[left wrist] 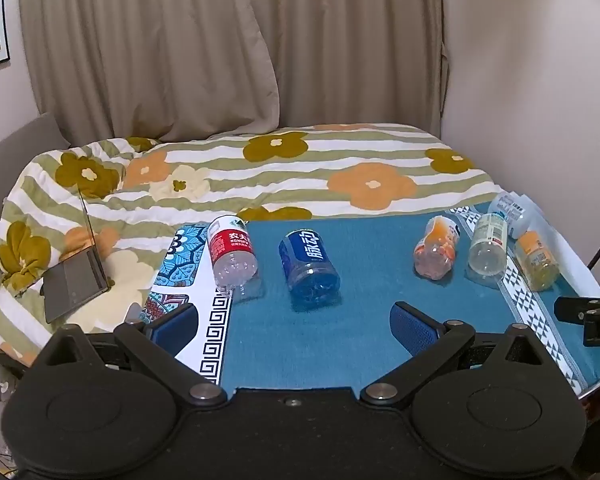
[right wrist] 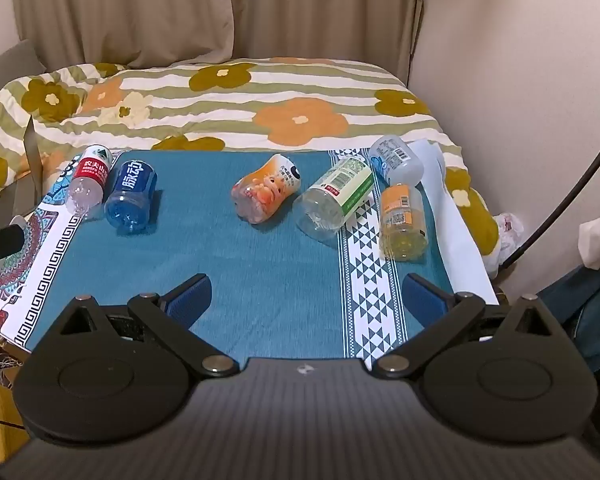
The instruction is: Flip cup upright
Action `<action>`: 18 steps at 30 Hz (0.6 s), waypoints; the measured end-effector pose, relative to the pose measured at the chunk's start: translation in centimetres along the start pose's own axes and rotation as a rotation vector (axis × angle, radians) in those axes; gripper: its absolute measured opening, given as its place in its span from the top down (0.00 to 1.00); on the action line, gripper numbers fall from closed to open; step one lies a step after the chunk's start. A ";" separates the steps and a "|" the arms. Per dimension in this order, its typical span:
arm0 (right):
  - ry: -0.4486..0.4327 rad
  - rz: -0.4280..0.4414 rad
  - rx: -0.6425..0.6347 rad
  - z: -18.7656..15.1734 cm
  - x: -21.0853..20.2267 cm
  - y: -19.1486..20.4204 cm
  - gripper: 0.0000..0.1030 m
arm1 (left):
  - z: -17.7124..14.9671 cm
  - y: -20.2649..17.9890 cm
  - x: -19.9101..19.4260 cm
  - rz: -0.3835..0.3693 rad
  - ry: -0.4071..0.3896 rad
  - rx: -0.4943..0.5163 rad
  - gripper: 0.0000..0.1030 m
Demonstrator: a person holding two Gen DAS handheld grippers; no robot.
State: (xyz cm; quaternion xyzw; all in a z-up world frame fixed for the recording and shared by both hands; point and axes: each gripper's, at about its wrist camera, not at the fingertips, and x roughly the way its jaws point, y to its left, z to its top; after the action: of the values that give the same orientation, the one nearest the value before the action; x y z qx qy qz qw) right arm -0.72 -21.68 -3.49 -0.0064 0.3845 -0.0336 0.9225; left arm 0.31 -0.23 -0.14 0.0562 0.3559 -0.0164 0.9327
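Both my left tool (left wrist: 293,326) and right tool (right wrist: 306,294) gape wide, empty; blue-labelled cup (left wrist: 310,266) lies toppled just ahead of my left.

Six cut-bottle cups on their sides on blue cloth (right wrist: 259,280), right gripper (right wrist: 306,300) jaws wide apart, empty.

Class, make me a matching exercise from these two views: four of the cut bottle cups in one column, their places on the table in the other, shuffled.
Cups:
1. red cup
2. blue cup
3. orange cup
4. yellow cup

Places:
A. middle of the blue cloth
B. far left
C. nearest the right edge
D. just right of the red cup

Pairs: 1-B, 2-D, 3-A, 4-C
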 end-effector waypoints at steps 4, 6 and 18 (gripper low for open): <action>0.001 -0.001 -0.001 0.0 0.0 0.1 0.00 | 0.0 0.0 -0.3 -0.008 -0.034 -0.016 0.00; 0.004 -0.002 0.000 -0.1 -0.1 0.1 0.00 | 0.0 0.2 -0.3 -0.012 -0.034 -0.021 0.00; 0.018 0.002 0.000 -0.3 0.4 0.1 0.00 | 0.0 -0.1 -0.4 -0.014 -0.034 -0.026 0.00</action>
State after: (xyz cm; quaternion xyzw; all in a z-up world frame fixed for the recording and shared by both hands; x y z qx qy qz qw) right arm -0.67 -21.59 -3.99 -0.0056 0.3929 -0.0328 0.9190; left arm -0.03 -0.31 0.10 0.0414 0.3406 -0.0192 0.9391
